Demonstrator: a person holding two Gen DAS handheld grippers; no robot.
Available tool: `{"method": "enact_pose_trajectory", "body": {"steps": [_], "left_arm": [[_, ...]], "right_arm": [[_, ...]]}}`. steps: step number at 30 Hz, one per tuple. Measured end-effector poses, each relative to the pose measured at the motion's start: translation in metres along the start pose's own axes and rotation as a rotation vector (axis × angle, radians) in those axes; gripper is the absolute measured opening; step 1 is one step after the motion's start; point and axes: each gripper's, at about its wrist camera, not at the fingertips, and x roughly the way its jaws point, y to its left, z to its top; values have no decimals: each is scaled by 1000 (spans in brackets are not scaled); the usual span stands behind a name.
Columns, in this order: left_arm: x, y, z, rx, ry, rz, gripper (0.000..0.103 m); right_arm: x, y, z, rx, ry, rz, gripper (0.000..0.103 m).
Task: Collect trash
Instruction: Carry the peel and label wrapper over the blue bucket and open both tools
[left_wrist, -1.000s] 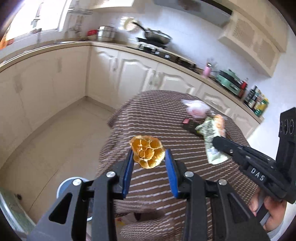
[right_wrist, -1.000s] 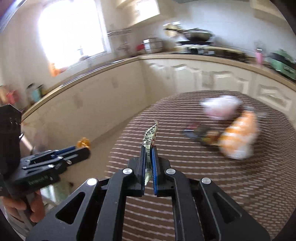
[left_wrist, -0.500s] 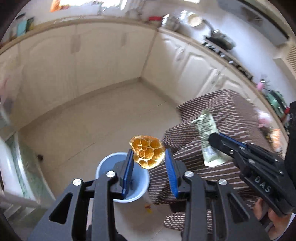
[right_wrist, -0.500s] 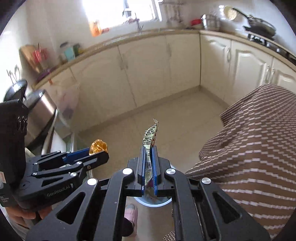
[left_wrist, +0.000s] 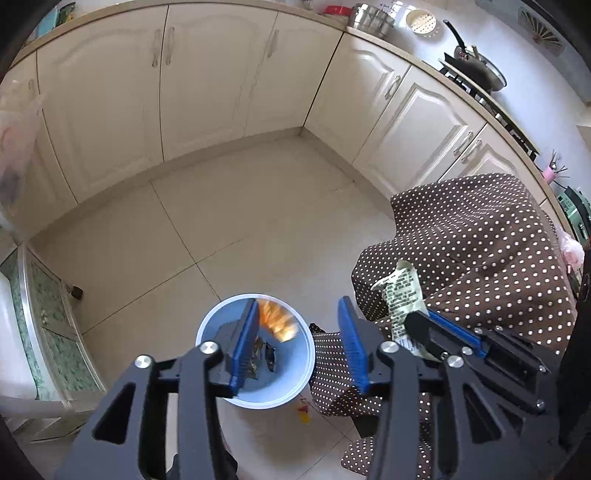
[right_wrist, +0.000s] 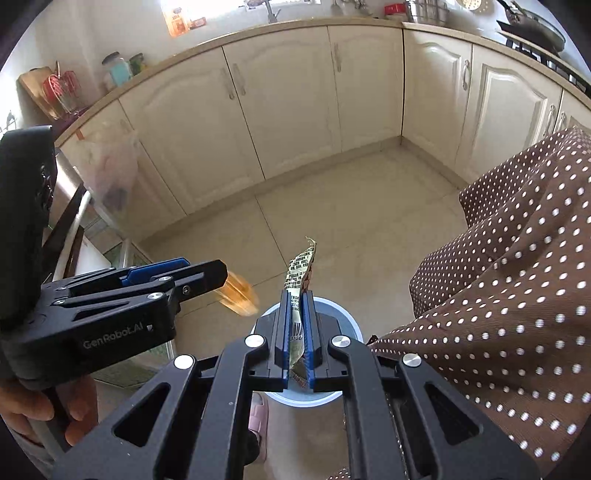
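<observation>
the left gripper (left_wrist: 299, 343) is being held above the blue bin (left_wrist: 295, 391), its jaws just having been spread; the orange peel (left_wrist: 277, 321), blurred, is clear of the pads over the bin's far rim. just right of the bin, the wrapper (right_wrist: 300, 295) is being pinched upright by the right gripper (right_wrist: 298, 332), pads pressed together, beside the dotted tablecloth (right_wrist: 517, 295).

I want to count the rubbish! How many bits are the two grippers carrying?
1: the crumpled printed wrapper, pinched in the right gripper. The left gripper just opened; its blurred orange peel is falling toward the round blue bin.
</observation>
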Motion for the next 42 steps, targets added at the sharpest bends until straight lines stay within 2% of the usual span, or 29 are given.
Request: {"method": "enact_pose_trajectory", "body": {"steps": [9, 20, 23, 25, 28, 34, 42], "left_arm": [[4, 15, -7, -36, 11, 9, 47], [-17, 20, -2, -43, -32, 8, 47], [-23, 20, 1, -46, -45, 10, 49], [-26, 21, 2, -44, -50, 16, 50], [-32, 20, 2, -44, -55, 17, 50], [-50, 11, 0, -30, -78, 9, 50], [-96, -27, -1, 37, -147, -29, 52]], "right_arm": [[13, 3, -1, -5, 25, 1, 6], [11, 6, 10, -1, -16, 12, 6], [10, 9, 17, -10, -51, -18, 11], [11, 10, 21, -4, -47, -11, 22], [5, 11, 23, -14, -61, -22, 28], [-24, 7, 20, -15, -92, -41, 29], [-87, -2, 20, -8, -189, -87, 34]]}}
